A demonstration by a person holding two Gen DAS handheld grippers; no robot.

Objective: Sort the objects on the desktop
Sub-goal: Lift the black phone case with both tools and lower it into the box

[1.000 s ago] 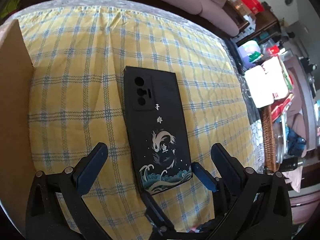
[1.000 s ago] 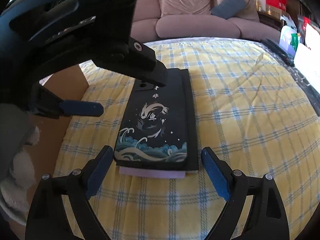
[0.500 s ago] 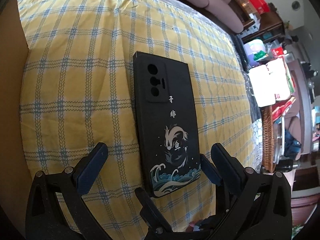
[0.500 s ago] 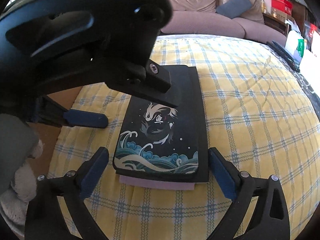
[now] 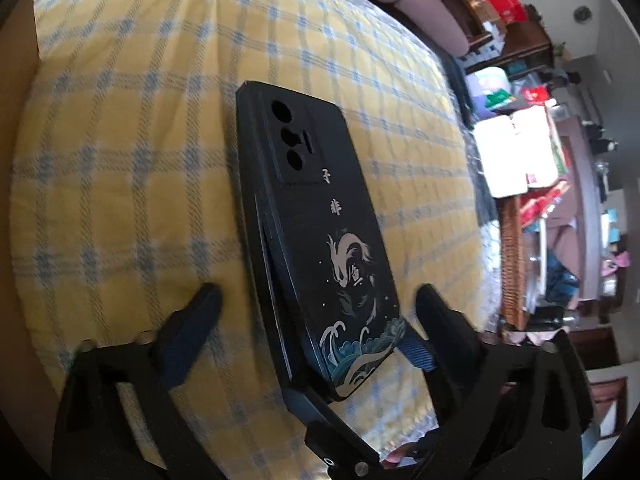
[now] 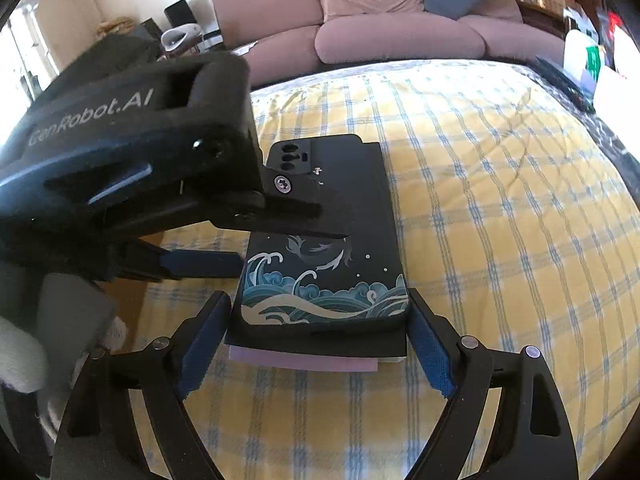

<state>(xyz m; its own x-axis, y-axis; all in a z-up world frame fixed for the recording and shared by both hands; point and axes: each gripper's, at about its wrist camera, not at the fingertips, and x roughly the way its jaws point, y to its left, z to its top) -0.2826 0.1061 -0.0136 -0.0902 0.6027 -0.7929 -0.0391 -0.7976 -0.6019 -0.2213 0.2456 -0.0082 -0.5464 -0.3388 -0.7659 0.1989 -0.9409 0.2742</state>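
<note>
A black phone case (image 5: 320, 216) with a white fish and blue wave print lies on a black notebook (image 6: 376, 216) that has a lilac sheet (image 6: 304, 360) under it, on the yellow checked cloth (image 6: 500, 200). My right gripper (image 6: 316, 340) is open, its blue-padded fingers flanking the near end of the case and notebook. My left gripper (image 5: 320, 300) is open, one finger on each side of the case near its wave end. In the right wrist view the left gripper (image 6: 296, 236) reaches over the case from the left.
A brown cardboard box wall (image 5: 16, 80) stands at the left edge of the cloth. A pink sofa (image 6: 400, 32) runs behind the table. Cluttered shelves and a wicker stand (image 5: 512, 260) are off the right edge.
Both grippers have moved closer to the case. The right fingers now sit beside its near corners. The left fingers straddle the wave end, and the case looks tilted up off the notebook.
</note>
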